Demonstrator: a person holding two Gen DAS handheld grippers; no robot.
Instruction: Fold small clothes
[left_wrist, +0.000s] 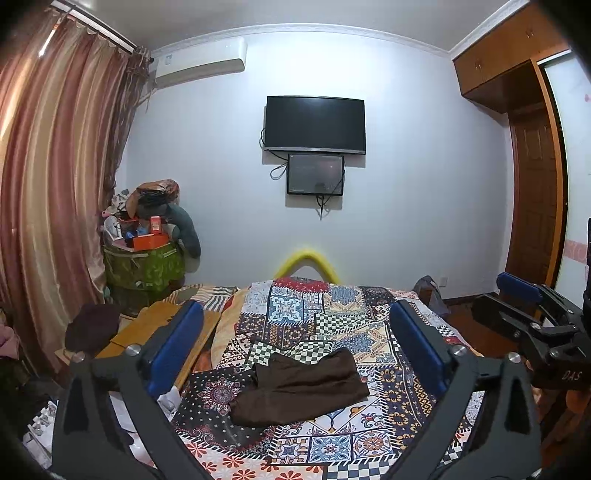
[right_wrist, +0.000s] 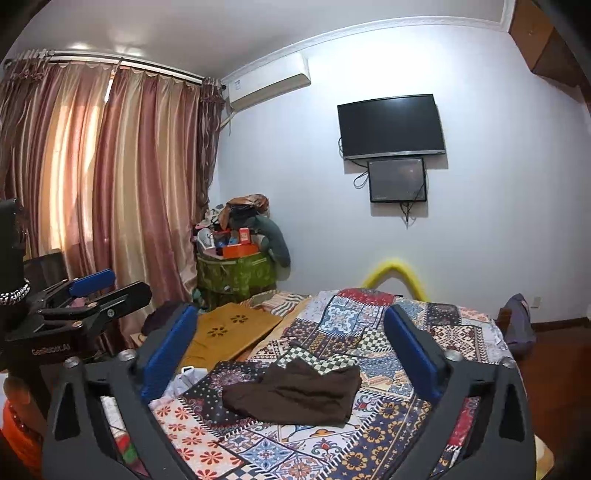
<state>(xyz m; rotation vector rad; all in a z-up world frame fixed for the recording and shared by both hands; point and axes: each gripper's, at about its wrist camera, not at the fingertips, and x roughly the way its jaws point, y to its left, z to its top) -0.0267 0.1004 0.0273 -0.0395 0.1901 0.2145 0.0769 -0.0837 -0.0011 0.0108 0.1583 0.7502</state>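
Lying folded on the patchwork bedspread (left_wrist: 314, 306) of the bed is a small brown garment (left_wrist: 301, 386), seen in both wrist views between the blue pads but touching neither gripper. Only the left wrist view shows the wooden wardrobe (left_wrist: 517, 51) and door at the right of the room, with the right gripper (left_wrist: 517, 295) hanging at its edge. Only the right wrist view shows the full width of the striped curtain (right_wrist: 92, 177) and its rail, with the left gripper (right_wrist: 96, 284) at the far left beside a black sleeve with a chain bracelet.

From its own camera the left gripper (left_wrist: 295, 339) has its jaws spread as wide as they go, nothing between the pads. The right gripper (right_wrist: 291, 343) stands equally wide and empty, raised above the bed.

A green fabric hamper (left_wrist: 147, 266) in the corner by the curtain is heaped above its rim with an orange box, bags and a grey stuffed toy. A mustard-yellow cloth (right_wrist: 225, 332) lies at the bed's left edge.
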